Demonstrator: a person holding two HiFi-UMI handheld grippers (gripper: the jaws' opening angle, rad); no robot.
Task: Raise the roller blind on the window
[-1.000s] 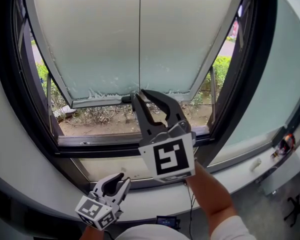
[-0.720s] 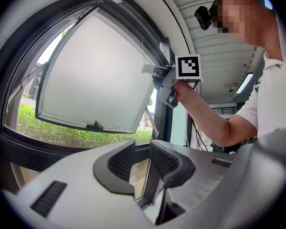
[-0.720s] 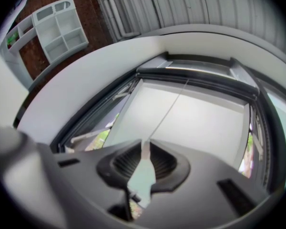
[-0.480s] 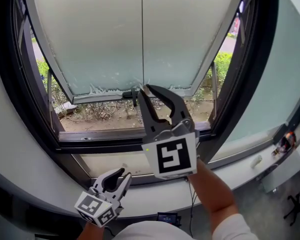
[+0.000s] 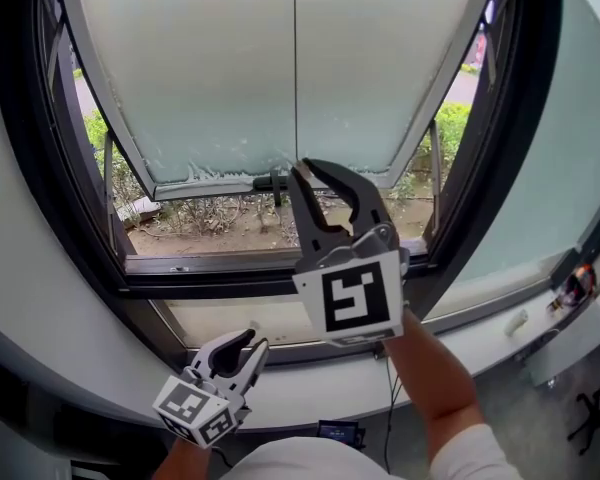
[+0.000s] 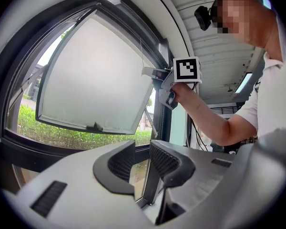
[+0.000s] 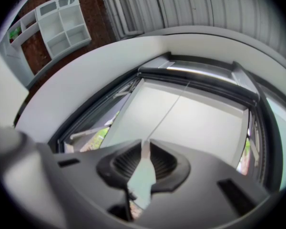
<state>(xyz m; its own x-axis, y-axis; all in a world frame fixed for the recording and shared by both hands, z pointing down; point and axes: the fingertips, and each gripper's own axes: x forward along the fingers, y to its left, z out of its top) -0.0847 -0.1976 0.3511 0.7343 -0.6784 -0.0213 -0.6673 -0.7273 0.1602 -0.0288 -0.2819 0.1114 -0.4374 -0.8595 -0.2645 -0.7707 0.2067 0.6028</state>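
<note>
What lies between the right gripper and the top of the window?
A thin cord, pinched by the right gripper, runs up across the frosted pane; head view shows it.

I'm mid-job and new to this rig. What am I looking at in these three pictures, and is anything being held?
There is no robot arm here: a person holds a two-jaw gripper in each hand. The head view looks down from the person's head at a window whose roller blind is partly down. The other two views ride on the grippers and look along their jaws. The right gripper is up near the blind's bottom bar, its jaws closed on the thin white pull cord. The left gripper hangs low below the window, jaws apart and empty.
</note>
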